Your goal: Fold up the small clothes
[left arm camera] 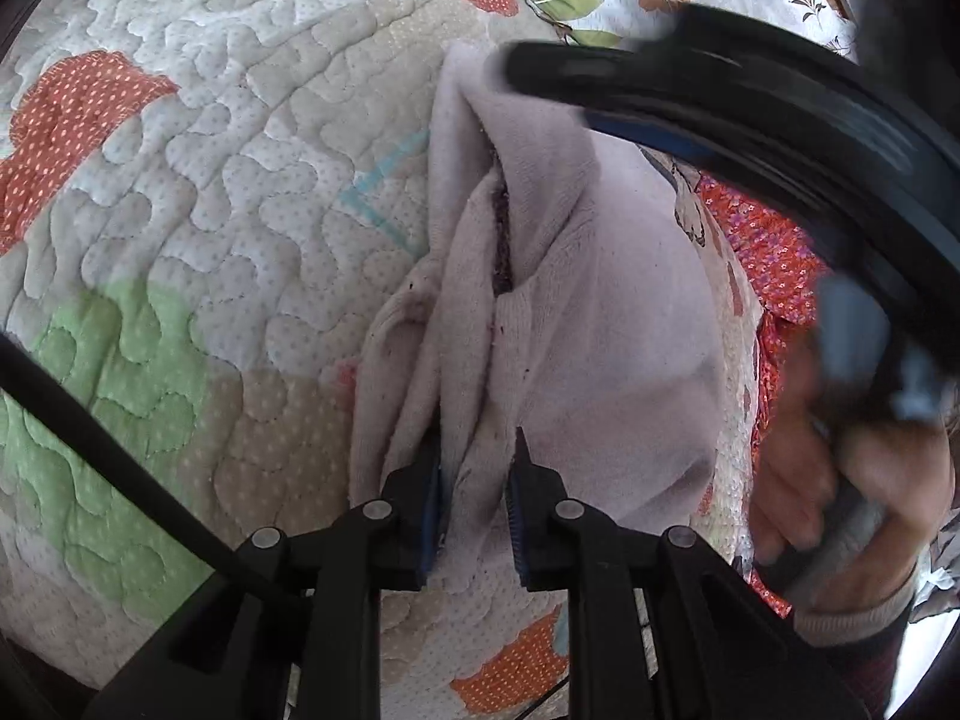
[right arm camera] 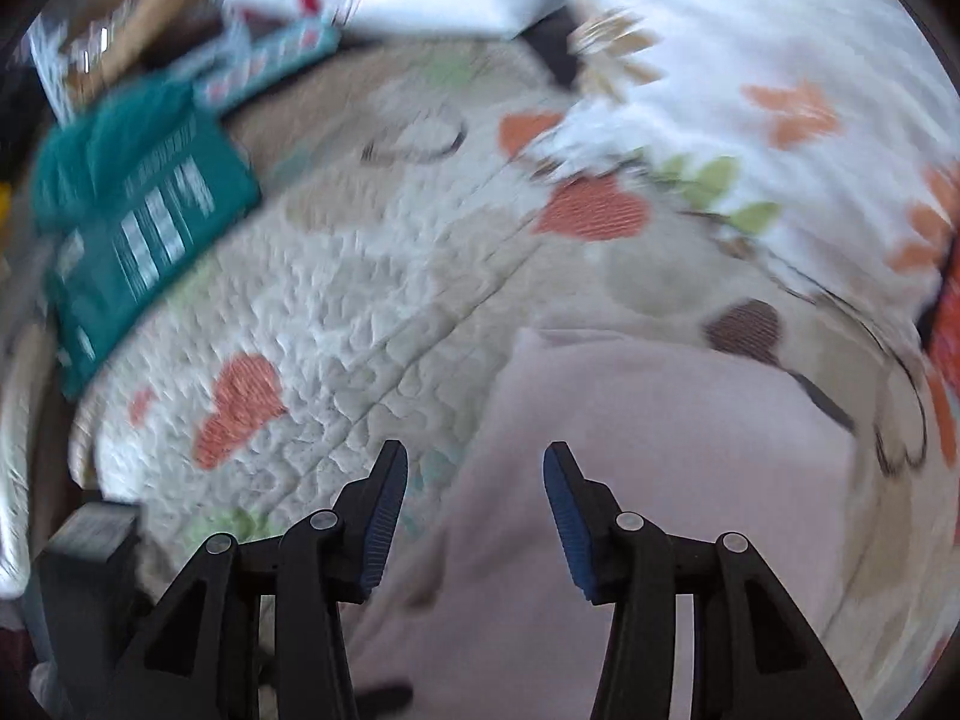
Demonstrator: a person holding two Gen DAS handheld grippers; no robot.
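Garment (left arm camera: 576,276): one, pink, pinched by left gripper (left arm camera: 477,450); right gripper (right arm camera: 475,468) spread.

A pale pink fleece garment (left arm camera: 600,300) is seen on a cream quilt (left arm camera: 240,192) patched with orange polka-dot and green shapes. A teal packet (right arm camera: 144,210) bears white print.

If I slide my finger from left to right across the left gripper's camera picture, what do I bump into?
Green quilt patch → pale pink garment, pinched low down by the left gripper → red flowery cloth → the hand holding the other gripper.
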